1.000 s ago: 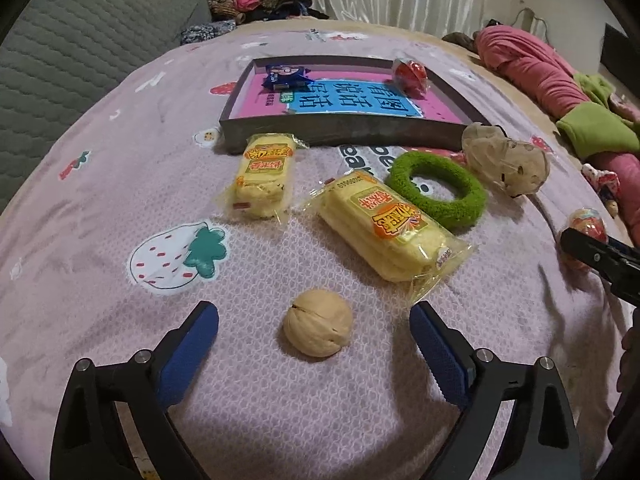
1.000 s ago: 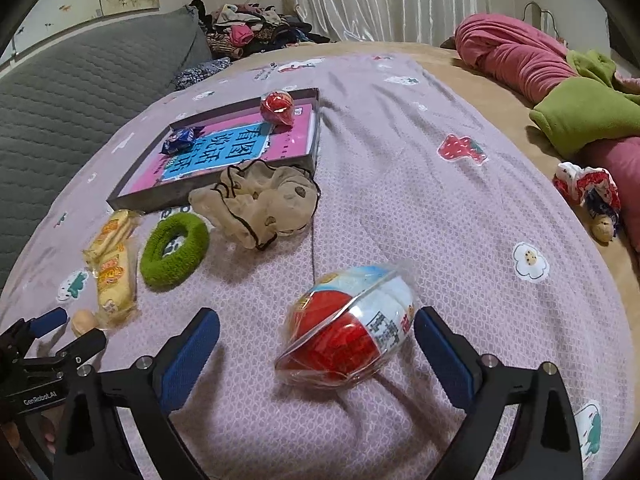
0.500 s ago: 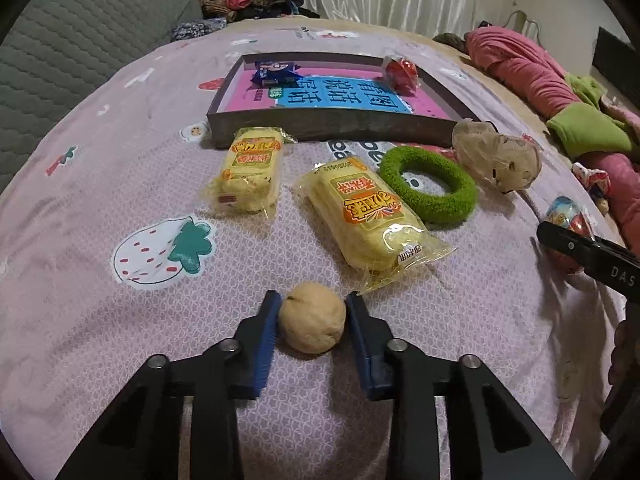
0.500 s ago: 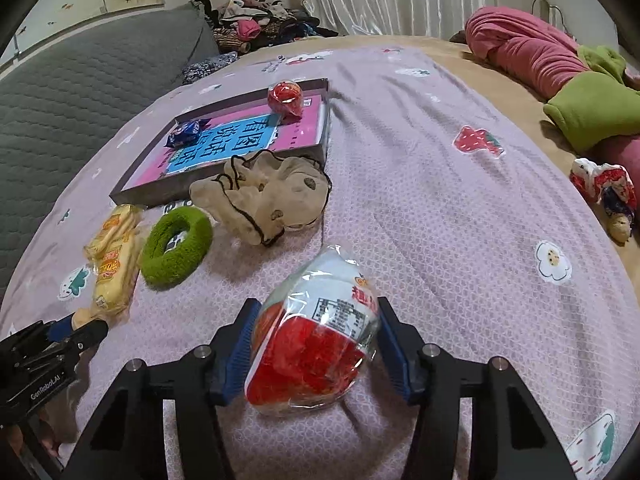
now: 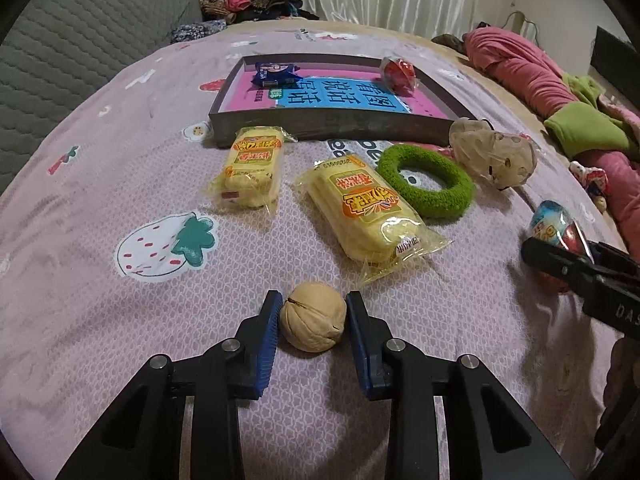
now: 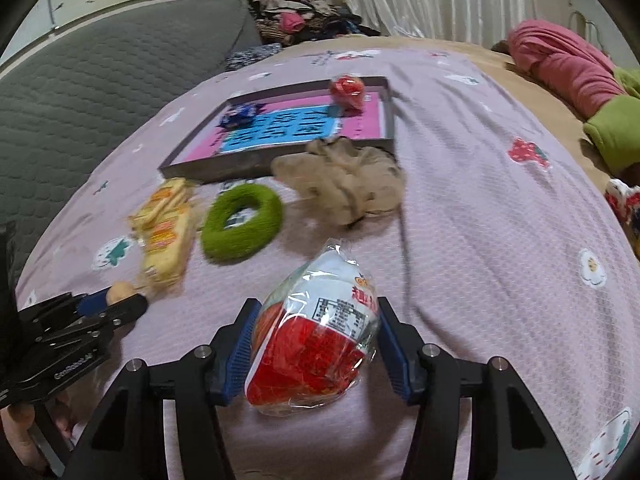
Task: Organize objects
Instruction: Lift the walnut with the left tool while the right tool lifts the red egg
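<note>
2 handheld grippers are seen over a pink bedspread [image 5: 120,152] printed with strawberries and flowers. The left gripper [image 5: 313,320] is closed tight on a walnut [image 5: 313,322], whose shell is pressed on both sides by the blue pads low in the left wrist view. The right gripper [image 6: 316,344] is clamped about half open around an egg-shaped toy [image 6: 316,344] wrapped in clear film, red below and white above; a small printed label panel on the wrapper is visible but cannot be read. Beyond the walnut, 2 yellow snack packs are laid side by side: a smaller pack [image 5: 250,172] to the left and a larger pack [image 5: 368,216] to the right, each with an orange label of Chinese characters too small to read. A green fuzzy ring [image 5: 426,184] is placed just right of the larger pack, with a crumpled beige cloth [image 5: 492,152] beside it. Farther back, a shallow dark tray [image 5: 320,124] is lined with a pink and blue sheet bearing large dark Chinese characters, seen upside down. In the tray, a blue wrapped sweet [image 5: 276,74] lies at the far left corner and a red wrapped ball [image 5: 398,74] at the far right. "DAS" is printed in part on the right gripper's arm.
</note>
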Tool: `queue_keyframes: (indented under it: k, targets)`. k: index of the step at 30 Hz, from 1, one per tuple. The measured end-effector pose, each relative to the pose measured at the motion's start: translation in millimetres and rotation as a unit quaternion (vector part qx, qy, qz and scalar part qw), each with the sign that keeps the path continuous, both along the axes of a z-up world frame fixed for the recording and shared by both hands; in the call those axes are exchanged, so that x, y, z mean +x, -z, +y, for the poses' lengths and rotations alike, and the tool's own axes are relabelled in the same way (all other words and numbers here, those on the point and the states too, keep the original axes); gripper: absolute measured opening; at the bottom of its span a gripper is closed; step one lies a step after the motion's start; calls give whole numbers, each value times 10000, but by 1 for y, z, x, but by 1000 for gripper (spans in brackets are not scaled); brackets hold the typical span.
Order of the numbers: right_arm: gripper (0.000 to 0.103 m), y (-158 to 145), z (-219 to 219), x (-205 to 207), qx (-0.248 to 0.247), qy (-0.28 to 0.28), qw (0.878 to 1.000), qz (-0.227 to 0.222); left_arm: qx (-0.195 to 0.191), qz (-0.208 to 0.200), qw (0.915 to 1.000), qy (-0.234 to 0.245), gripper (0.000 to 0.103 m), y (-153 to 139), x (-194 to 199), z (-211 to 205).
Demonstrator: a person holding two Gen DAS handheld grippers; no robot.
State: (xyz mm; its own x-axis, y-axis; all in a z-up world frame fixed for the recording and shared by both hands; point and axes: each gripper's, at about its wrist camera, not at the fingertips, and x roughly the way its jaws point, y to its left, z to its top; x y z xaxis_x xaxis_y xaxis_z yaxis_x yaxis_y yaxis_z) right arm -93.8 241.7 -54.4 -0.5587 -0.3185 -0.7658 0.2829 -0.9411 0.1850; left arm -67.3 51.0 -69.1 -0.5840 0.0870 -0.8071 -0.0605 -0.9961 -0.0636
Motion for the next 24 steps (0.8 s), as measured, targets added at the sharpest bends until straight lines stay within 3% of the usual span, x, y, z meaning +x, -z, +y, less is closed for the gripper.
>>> queue_keyframes:
  k: [12,24]
  targets:
    - [56,-5,-36,25,45,-480,9988,131,-30,78,10000,-51,33,-12,13,-5]
    - [56,-17,-45,49,53,-522,9982,301,-137,268,9995,-55,33,-32,30,-4]
